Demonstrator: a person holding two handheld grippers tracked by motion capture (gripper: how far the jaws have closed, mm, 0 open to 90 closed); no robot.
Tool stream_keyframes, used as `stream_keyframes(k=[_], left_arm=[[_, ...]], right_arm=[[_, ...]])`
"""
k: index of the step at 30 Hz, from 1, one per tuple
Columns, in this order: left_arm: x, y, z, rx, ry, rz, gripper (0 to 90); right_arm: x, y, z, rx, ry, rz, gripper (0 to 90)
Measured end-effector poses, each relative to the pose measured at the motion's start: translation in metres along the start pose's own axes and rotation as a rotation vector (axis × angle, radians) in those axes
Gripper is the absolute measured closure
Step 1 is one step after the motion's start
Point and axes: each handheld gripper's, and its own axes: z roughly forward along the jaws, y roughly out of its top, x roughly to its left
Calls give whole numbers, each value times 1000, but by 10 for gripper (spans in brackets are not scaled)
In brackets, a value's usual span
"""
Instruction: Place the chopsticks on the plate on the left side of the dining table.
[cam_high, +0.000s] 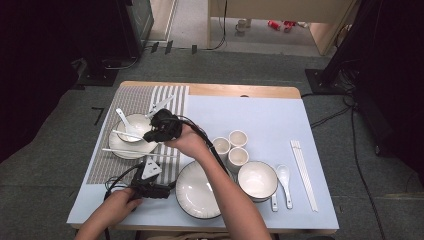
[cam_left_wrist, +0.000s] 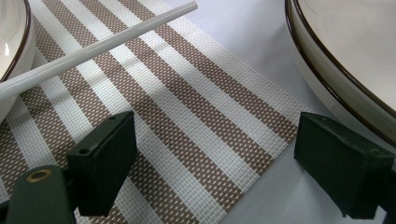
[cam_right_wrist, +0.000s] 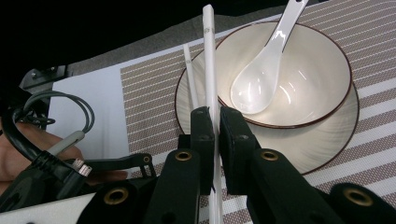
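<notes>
A grey carpeted floor (cam_high: 50, 165) is surrounding a wooden table (cam_high: 240, 90) whose top is lying under a pale blue sheet (cam_high: 260, 120), with dark equipment standing at both sides of the room and cables trailing over the carpet at the right. A brown-and-white striped placemat (cam_high: 132, 100) is covering the table's left part, reaching close to the left and far edges. On it a plate (cam_high: 117, 146) is carrying a brown-rimmed bowl (cam_right_wrist: 322, 56), and a white spoon (cam_right_wrist: 261, 70) is resting inside that bowl with its handle sticking out over the rim. A second plate (cam_high: 192, 192) is sitting near the front edge, beside another bowl (cam_high: 257, 180), three cups (cam_high: 235, 147), two more spoons (cam_high: 285, 176) and a pair of chopsticks (cam_high: 303, 172) lying towards the right edge; the blue sheet's far right corner is offering open room. The right gripper (cam_right_wrist: 213, 126) is reaching across over the left plate, its jaws clenching a white chopstick (cam_right_wrist: 208, 51) that is pointing past the bowl's rim, while another chopstick (cam_right_wrist: 189, 74) is lying just beside it on the plate. The left gripper (cam_left_wrist: 215, 158) is hovering low near the front edge, jaws spread wide over the placemat's corner, grasping nothing.
</notes>
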Motion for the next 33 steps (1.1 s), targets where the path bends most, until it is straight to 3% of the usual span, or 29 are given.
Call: stream_keyframes(k=[33], left_arm=[[0, 0, 0, -2, -2, -2, 134]], right_arm=[[2, -1, 26, 16, 16, -12, 849]])
